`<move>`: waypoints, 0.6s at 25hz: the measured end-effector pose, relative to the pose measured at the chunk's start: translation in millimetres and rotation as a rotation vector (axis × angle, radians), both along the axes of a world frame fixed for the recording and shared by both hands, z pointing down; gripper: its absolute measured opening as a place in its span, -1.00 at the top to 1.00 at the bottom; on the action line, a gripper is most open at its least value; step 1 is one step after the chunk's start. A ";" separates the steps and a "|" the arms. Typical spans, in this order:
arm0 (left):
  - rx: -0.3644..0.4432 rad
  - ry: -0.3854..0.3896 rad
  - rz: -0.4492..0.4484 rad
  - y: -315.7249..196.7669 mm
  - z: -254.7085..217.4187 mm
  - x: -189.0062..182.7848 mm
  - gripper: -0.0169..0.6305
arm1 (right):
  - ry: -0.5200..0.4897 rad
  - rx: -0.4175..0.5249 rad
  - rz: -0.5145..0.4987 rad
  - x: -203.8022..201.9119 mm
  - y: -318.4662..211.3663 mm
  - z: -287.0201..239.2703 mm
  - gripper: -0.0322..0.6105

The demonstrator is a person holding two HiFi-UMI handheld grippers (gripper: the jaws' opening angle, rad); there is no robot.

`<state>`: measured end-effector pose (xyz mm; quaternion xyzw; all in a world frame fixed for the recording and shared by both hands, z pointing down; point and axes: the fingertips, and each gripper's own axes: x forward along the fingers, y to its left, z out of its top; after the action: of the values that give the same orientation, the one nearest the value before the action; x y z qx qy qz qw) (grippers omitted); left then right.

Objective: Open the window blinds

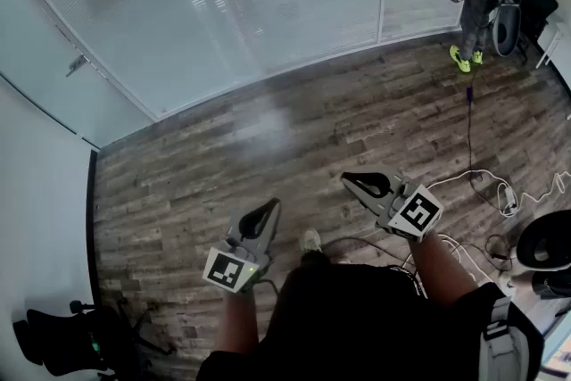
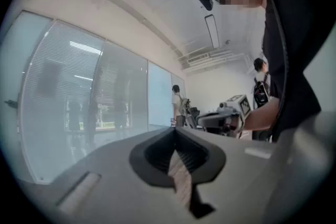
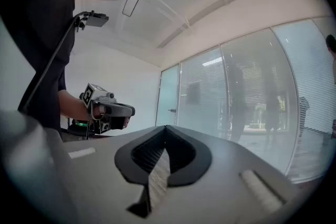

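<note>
Your left gripper [image 1: 271, 210] and right gripper [image 1: 348, 180] both have their jaws together and hold nothing. The window blinds [image 1: 223, 4] hang along the floor's [image 1: 268, 138] far edge, well apart from you. Their slats are probably light and easily bent, so take hold of a cord or wand instead; none shows here.

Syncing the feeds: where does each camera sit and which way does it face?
Head view: on the person's head, facing steeply down at the brown wood-plank floor and white slatted blinds; both forearms, left tongs and right tongs show.
Left gripper view: on the left tongs, looking along its shut jaws toward the blinds; the torso and right tongs show.
Right gripper view: on the right tongs, likewise toward the blinds; the left tongs show.
All share the blinds.
</note>
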<state>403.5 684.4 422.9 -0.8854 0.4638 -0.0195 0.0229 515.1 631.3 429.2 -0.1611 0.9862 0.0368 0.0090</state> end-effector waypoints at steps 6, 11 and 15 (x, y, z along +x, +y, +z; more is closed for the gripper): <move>-0.002 -0.008 0.001 -3.8 2.9 -0.2 0.93 | -0.005 0.000 -0.007 -1.9 -1.6 -0.6 0.89; 0.004 -0.005 0.009 -9.3 0.7 0.3 0.93 | -0.001 -0.005 0.002 -0.8 -5.1 0.2 0.89; 0.006 0.001 0.018 -10.2 0.5 2.8 0.93 | -0.010 -0.026 0.006 0.4 -5.9 1.4 0.89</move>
<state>406.3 674.2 423.3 -0.8895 0.4559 -0.0176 0.0255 515.5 625.4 430.6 -0.1643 0.9861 0.0231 0.0119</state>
